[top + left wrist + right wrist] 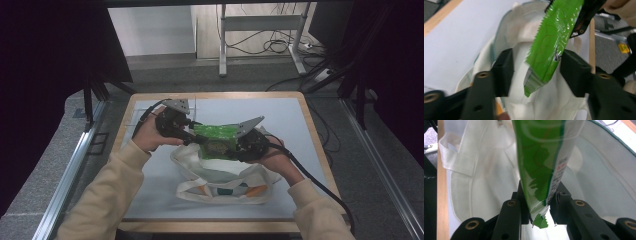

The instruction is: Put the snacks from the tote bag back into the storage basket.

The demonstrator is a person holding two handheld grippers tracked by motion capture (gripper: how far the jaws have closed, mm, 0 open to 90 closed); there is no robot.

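Near the bottom centre of the high view, a cream tote bag lying on the pale worktop, mouth gaping; just above it, at mid-frame, a green snack packet held over that opening; right tongs clenched on the packet's crimped end; left tongs released, straddling the packet's other end without pressing; possible snag: packet swinging or catching the bag's limp rim, since only one end is gripped; dark floor and cables beyond.

A green packet hangs between the open left claw above a white bag.
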